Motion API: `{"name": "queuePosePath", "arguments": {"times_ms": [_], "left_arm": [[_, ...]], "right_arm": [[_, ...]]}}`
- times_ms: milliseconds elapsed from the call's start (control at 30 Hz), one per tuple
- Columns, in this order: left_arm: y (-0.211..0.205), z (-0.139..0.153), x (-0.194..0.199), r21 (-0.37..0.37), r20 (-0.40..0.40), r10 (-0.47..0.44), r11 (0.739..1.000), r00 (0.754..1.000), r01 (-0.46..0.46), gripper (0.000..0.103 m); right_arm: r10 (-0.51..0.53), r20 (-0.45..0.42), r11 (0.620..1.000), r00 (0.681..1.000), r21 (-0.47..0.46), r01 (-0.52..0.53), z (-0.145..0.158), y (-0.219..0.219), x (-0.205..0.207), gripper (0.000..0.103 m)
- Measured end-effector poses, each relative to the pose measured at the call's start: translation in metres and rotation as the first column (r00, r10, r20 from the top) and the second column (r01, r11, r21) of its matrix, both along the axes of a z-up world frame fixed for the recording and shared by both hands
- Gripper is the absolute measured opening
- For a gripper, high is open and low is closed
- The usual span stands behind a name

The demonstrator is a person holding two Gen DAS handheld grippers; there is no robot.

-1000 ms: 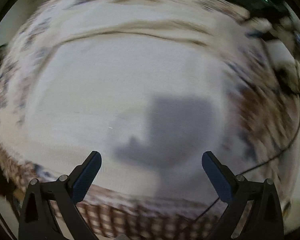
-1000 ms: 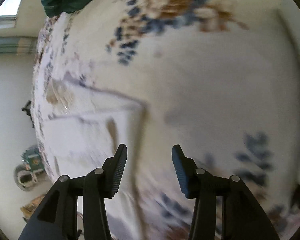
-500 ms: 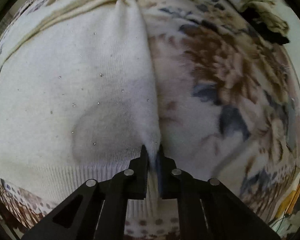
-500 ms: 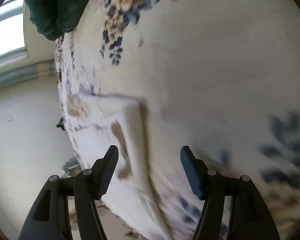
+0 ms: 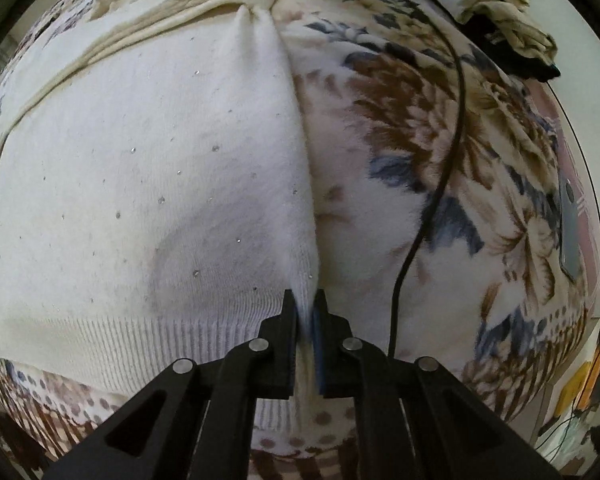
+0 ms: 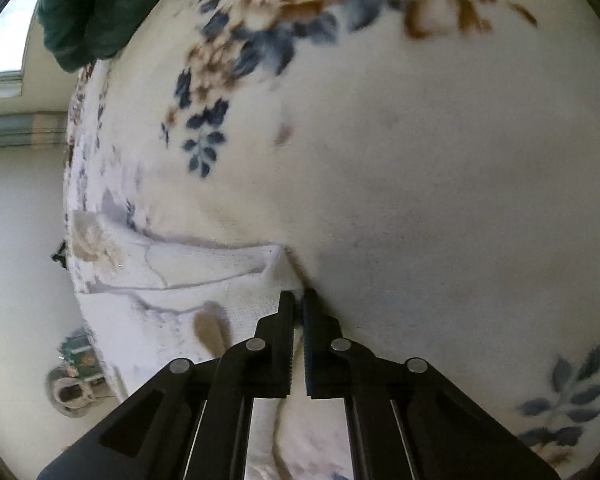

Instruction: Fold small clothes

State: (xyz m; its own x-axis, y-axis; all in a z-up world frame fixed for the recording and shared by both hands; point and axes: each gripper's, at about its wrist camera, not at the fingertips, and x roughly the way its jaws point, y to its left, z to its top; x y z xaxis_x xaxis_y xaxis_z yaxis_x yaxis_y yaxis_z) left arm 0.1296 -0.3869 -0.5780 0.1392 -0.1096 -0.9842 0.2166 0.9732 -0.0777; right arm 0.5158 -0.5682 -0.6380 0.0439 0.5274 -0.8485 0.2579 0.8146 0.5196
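Two grippers: both pinch the same white garment, one at each end of its right-hand edge.
Left gripper [image 5: 304, 300]: fingers closed on the lower right corner of the sweater [image 5: 148, 184], right at the ribbed hem.
Right gripper [image 6: 297, 300]: fingers closed on a corner of the sweater [image 6: 172, 276], where the fabric bunches into a small peak.
Sweater position: spread flat on the floral blanket [image 5: 440, 152], white knit dotted with tiny sparkles; cream folds lie across its far end in the left wrist view.
Blanket: cream ground with brown and blue flower print, wrinkled under the cloth.
Cable [image 5: 440, 184]: black, running over the blanket just right of the sweater's edge, apart from it.
Green cloth [image 6: 84, 12]: dark bundle at the far top-left in the right wrist view, well apart from the sweater.
Phone-like grey slab [image 5: 570, 236]: lies near the blanket's right border.
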Motion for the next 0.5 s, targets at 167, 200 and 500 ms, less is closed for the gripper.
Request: {"name": "queuePosePath", "arguments": {"times_ms": [167, 200, 500], "left_arm": [[0.018, 0.013, 0.009, -0.035, 0.023, 0.040, 0.999, 0.999, -0.039, 0.004], [0.021, 0.017, 0.009, -0.049, 0.026, 0.049, 0.998, 0.998, -0.047, 0.004], [0.115, 0.055, 0.009, -0.215, -0.004, 0.280, 0.937, 0.960, -0.274, 0.004]], "right_arm": [[-0.001, -0.111, 0.988, 0.994, 0.155, 0.019, -0.013, 0.006, 0.001, 0.045], [-0.001, -0.122, 0.982, 0.993, 0.185, 0.024, -0.017, 0.008, 0.001, 0.048], [-0.082, -0.030, 0.994, 0.996, 0.065, 0.084, 0.039, 0.049, -0.011, 0.009]]}}
